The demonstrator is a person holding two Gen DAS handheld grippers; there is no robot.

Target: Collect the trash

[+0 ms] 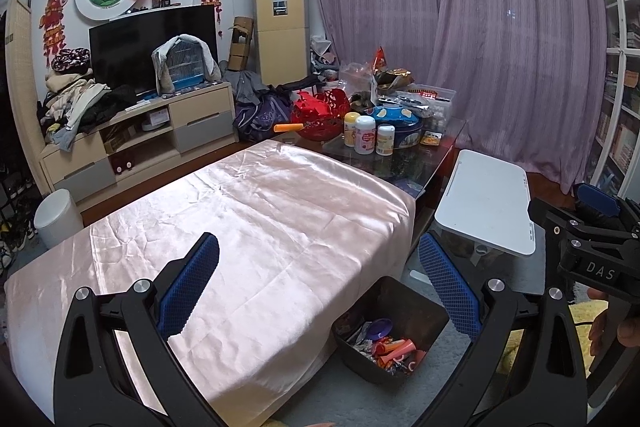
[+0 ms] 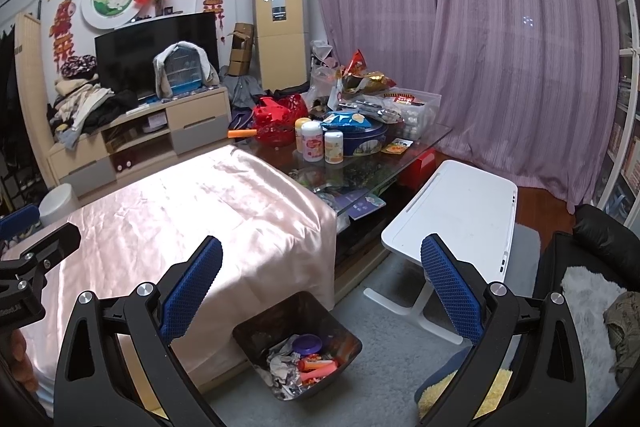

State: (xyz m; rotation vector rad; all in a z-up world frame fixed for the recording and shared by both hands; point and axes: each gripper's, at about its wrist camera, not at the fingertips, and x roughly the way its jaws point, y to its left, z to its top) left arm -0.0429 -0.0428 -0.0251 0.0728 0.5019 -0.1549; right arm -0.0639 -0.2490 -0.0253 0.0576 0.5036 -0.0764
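A black trash bin point(image 1: 416, 311) point(image 2: 340, 331) sits on the grey carpet against the table's near corner. Inside lie crumpled wrappers, orange tubes and a purple lid point(image 2: 306, 343). The table top is draped in shiny pink cloth point(image 1: 256, 227) point(image 2: 192, 211) with nothing on it. My left gripper point(image 1: 320, 283) hovers open over the cloth's near edge, nothing between its blue pads. My right gripper point(image 2: 322, 285) is open above the bin, holding nothing. The right gripper also shows at the right edge of the left wrist view point(image 1: 592, 227).
Beyond the cloth, a glass table end point(image 2: 416, 151) carries bottles, a blue tin, a red basket and snack bags. A small white side table point(image 1: 484, 199) point(image 2: 460, 215) stands right of the bin. A black seat with a white fur throw point(image 2: 588, 291) is at far right.
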